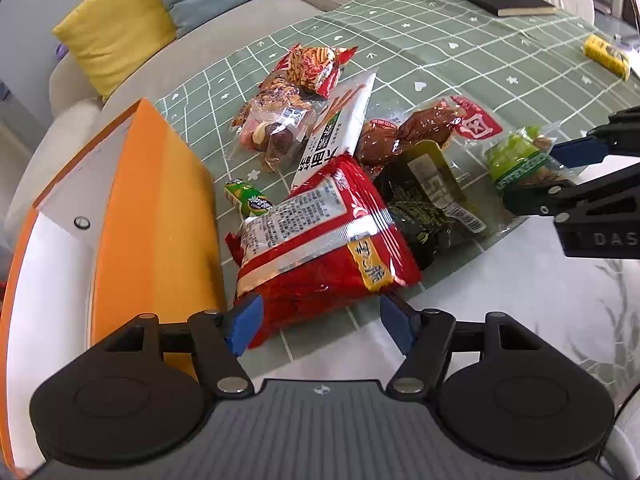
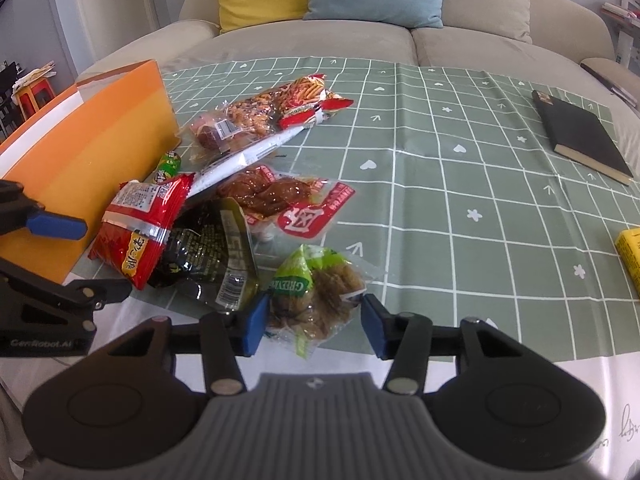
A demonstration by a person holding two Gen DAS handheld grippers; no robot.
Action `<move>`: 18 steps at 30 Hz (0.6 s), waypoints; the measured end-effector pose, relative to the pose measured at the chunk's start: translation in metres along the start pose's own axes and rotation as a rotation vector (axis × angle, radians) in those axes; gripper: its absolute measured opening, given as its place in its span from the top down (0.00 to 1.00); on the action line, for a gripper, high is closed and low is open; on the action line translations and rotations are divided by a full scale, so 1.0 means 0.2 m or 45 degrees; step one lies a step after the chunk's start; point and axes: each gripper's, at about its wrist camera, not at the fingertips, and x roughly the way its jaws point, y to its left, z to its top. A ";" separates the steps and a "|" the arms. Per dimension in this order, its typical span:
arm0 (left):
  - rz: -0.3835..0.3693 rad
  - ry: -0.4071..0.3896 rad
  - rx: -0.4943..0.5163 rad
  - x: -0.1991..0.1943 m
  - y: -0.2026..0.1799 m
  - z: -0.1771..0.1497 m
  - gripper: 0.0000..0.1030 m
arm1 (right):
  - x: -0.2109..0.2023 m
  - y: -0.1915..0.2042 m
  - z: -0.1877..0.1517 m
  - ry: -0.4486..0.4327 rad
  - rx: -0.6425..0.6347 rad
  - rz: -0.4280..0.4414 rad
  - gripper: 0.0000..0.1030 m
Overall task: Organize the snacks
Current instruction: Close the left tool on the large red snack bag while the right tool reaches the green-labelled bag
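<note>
A pile of snack packs lies on the green checked cloth [image 1: 440, 48] [image 2: 440, 200]. My left gripper [image 1: 320, 328] [image 2: 88, 258] stands open, its blue pads on either side of the near end of a big red bag [image 1: 320, 248] [image 2: 136, 240], which rests on the table. My right gripper [image 2: 314, 328] [image 1: 540, 178] is shut on a clear bag with a green top and brown pieces [image 2: 316, 292] [image 1: 520, 156], pads against both its sides. A black bag [image 1: 424, 204] [image 2: 204, 248] lies between the two bags. An orange box [image 1: 152, 220] [image 2: 100, 148] stands at the left.
Behind lie a brown meat pack [image 2: 272, 192], a white pack [image 2: 248, 156], a small green candy [image 2: 168, 164], a clear mixed bag [image 2: 232, 120] and a red noodle snack [image 2: 308, 92]. A black book [image 2: 580, 136] and a yellow box [image 2: 630, 256] lie right. A sofa with cushions is beyond.
</note>
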 end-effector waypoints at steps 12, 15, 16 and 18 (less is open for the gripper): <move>0.107 -0.041 0.151 0.07 -0.04 0.08 0.54 | 0.01 0.00 -0.01 0.007 -0.005 0.010 0.47; 0.107 -0.059 0.107 0.06 -0.04 0.10 0.63 | 0.01 0.00 -0.01 0.010 0.000 0.015 0.47; 0.081 -0.068 0.083 0.05 -0.04 0.10 0.94 | 0.01 0.00 0.00 0.011 0.000 0.016 0.47; 0.078 -0.069 0.046 0.03 -0.04 0.10 0.99 | 0.01 0.00 0.00 0.011 0.001 0.017 0.47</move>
